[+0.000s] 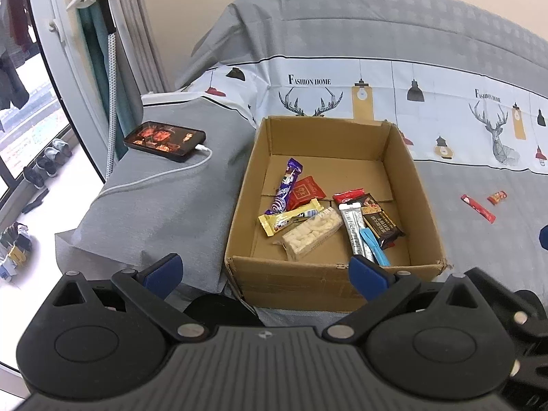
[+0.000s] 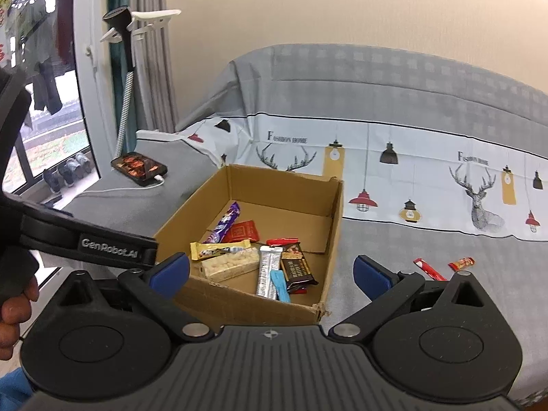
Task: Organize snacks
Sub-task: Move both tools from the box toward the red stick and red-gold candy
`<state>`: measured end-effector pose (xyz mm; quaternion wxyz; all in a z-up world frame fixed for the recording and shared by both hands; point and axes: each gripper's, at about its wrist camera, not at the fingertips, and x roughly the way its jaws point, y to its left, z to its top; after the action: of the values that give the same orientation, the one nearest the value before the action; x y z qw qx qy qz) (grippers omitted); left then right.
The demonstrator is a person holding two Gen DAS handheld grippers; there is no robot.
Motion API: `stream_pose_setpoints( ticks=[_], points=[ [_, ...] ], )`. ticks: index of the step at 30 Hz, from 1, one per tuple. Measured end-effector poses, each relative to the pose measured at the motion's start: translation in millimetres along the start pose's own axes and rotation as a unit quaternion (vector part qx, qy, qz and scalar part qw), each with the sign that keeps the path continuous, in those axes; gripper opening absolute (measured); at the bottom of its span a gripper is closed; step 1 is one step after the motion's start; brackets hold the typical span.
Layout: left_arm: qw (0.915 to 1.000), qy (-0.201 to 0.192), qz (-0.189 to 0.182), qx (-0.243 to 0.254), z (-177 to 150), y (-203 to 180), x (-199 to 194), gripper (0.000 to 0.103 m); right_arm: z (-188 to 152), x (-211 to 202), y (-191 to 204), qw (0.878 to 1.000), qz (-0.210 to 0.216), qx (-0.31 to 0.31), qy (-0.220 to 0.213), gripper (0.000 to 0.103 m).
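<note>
An open cardboard box sits on the grey bed cover and holds several snacks: a purple bar, a red packet, a pale rice-crisp bar, a silver stick and a dark chocolate bar. Two red snacks lie loose on the cover right of the box: a long stick and a short one. My left gripper hangs open at the box's near wall. My right gripper is open and empty, over the box's near right corner.
A phone on a white charging cable lies on a grey cushion left of the box. A window, curtain and standing pole rise at the far left. A hand grips the left gripper's handle. The patterned sheet spreads behind the box.
</note>
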<state>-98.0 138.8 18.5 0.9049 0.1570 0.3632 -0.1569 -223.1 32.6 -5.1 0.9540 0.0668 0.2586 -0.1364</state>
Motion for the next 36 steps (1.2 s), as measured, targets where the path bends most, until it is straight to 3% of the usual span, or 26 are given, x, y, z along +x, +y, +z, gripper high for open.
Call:
stream_pose_setpoints(
  ticks=[9, 16, 23, 29, 36],
  points=[
    [0.9995, 0.002, -0.003, 0.031, 1.0, -19.6, 1.0, 0.103, -5.2, -9.8, -28.4, 0.998, -0.035, 0.041, -0.013, 0.101],
    [0.9983, 0.003, -0.002, 0.059, 6.2, -42.7, 5.2, 0.103, -16.9, -6.7, -61.6, 0.995, -0.053, 0.09, 0.001, 0.101],
    [0.9964, 0.033, -0.021, 0.075, 22.1, -75.1, 22.4, 0.103, -25.1, 2.3, -111.9, 0.986, -0.091, 0.137, 0.003, 0.101],
    [0.9961, 0.053, -0.016, 0.069, 44.0, -90.2, 41.7, 0.103, -31.9, 44.0, -195.9, 0.97, -0.171, 0.173, 0.023, 0.102],
    [0.9947, 0.088, 0.022, 0.048, 74.0, -94.6, 77.5, 0.103, -49.0, 155.5, -315.2, 0.939, -0.215, 0.257, 0.083, 0.102]
  ],
)
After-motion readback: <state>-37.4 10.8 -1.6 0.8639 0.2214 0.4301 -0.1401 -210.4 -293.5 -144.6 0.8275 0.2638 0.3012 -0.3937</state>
